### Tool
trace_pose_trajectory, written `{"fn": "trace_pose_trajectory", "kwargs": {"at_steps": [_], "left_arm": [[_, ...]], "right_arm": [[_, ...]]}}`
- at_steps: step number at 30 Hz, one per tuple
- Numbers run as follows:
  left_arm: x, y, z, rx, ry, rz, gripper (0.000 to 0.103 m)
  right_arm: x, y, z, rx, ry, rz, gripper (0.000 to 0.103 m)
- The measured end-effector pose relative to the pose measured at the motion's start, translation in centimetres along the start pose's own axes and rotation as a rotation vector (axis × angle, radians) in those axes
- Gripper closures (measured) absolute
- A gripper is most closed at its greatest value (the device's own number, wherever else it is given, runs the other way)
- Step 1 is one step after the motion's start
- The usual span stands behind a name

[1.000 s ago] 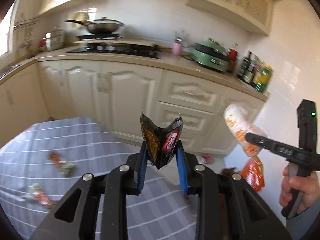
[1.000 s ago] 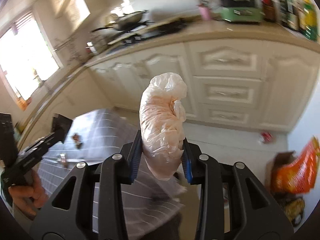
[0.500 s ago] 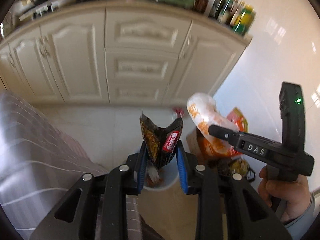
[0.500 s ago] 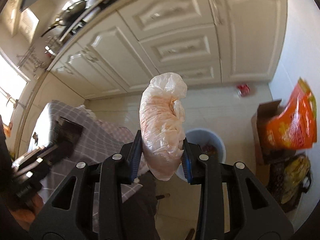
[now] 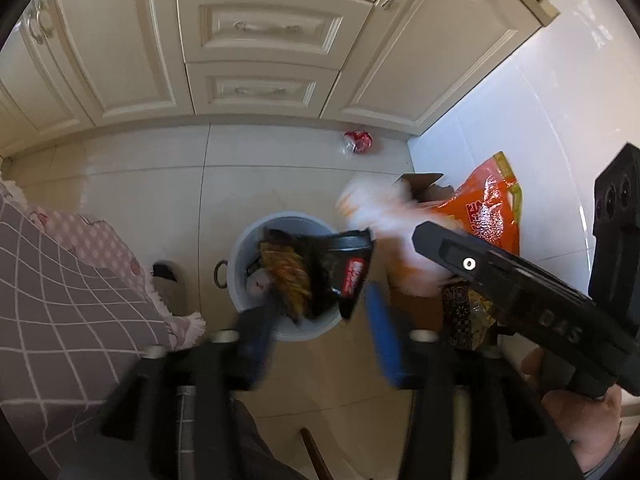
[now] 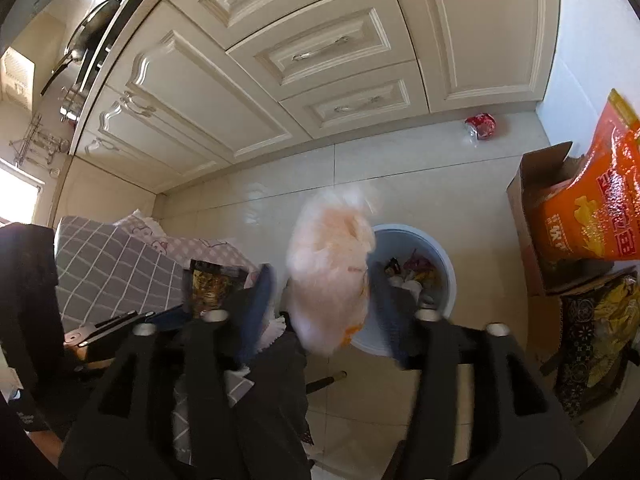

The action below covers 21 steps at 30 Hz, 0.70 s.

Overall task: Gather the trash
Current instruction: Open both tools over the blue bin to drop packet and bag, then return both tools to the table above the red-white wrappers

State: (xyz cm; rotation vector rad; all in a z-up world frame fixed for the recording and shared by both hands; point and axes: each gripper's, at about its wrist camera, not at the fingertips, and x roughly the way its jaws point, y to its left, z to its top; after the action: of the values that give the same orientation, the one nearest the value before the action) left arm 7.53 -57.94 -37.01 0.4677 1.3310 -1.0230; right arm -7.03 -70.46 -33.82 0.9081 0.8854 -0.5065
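Two sets of jaws, just opening, release a crinkled foil wrapper [image 5: 320,276] and puffy plastic bag [image 6: 330,268] above the round bin [image 5: 240,256].

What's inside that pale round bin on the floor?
The bin holds crumpled wrappers in mixed colours and something white. The pale bag covers its left side here, so the rest is hidden.

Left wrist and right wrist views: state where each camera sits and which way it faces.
Left wrist: on the left hand-held gripper, looking steeply down at the trash bin; its own fingers, the dark wrapper and the person's right hand show.
Right wrist: on the right hand-held gripper, looking down at the bin; its fingers and the plastic bag show.
Shared: bin, red can, orange bag, cabinets.
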Motion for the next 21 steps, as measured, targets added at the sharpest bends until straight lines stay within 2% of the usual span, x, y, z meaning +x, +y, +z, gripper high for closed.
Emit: {"fn": "trace_pose_trajectory", "kwargs": {"at_steps": [1, 2, 5, 6, 11, 21], "left_arm": [[-0.1, 0.1, 0.0, -0.004, -0.010, 0.018, 0.025], [-0.4, 0.2, 0.0, -0.006, -0.025, 0.036, 0.022], [-1.1, 0.7, 0.2, -0.014, -0.043, 0.064, 0.016], [-1.5, 0.9, 0.3, -0.018, -0.049, 0.072, 0.016], [-3.6, 0.9, 0.1, -0.032, -0.092, 0.084, 0.013], [-12.1, -1.0, -1.8, 0.002, -0.254, 0.051, 0.012]], "right_arm": [[0.2, -0.3, 0.0, 0.010, -0.001, -0.006, 0.026], [0.2, -0.5, 0.0, 0.017, 0.000, -0.004, 0.025], [0.1, -1.1, -0.1, 0.037, -0.013, -0.027, 0.010], [-0.1, -1.1, -0.2, 0.043, -0.023, -0.036, 0.007], [-1.7, -1.1, -0.5, 0.057, -0.062, -0.056, 0.006], [-7.4, 2.4, -0.6, 0.016, -0.174, -0.051, 0.006]]}}
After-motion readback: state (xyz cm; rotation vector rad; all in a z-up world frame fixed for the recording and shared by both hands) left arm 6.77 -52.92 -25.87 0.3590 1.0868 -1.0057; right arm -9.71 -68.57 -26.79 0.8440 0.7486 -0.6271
